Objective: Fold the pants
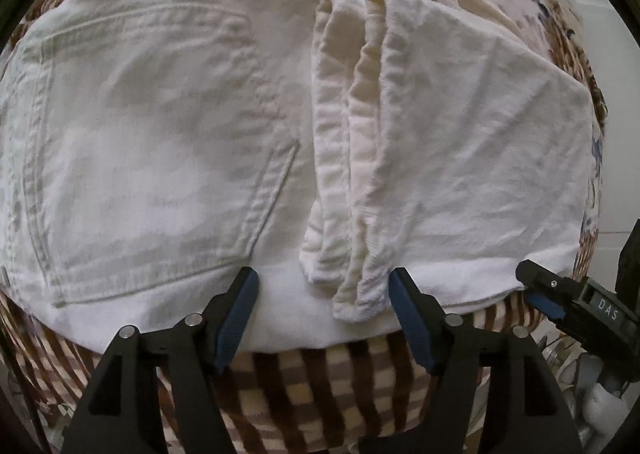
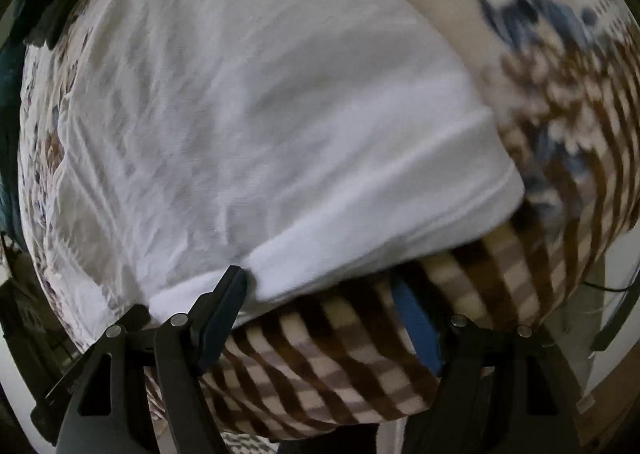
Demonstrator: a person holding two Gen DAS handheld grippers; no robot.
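Folded white cotton pants (image 1: 160,126), seat pocket (image 1: 152,150) up, spread on a brown-and-cream checked fleece blanket (image 1: 304,382) with blue floral patches. Leg cuffs (image 1: 352,158) doubled back over the seat and lying beside the pocket, apparently one fold done and the bundle left flat for the next. Near edge of the pants resting just short of the blanket's rim, within easy reach of both tools.

Left gripper (image 1: 322,318), black with blue pads, spread wide and pointing steeply down at that near edge, straddling the cuff ends; nothing pinched, pads apart from the cloth. Right gripper (image 2: 320,318) likewise spread, hanging over the leg's folded end; left finger (image 2: 224,294) at the white hem, possibly brushing it, blurred; right pad over bare blanket. Nothing held by either.
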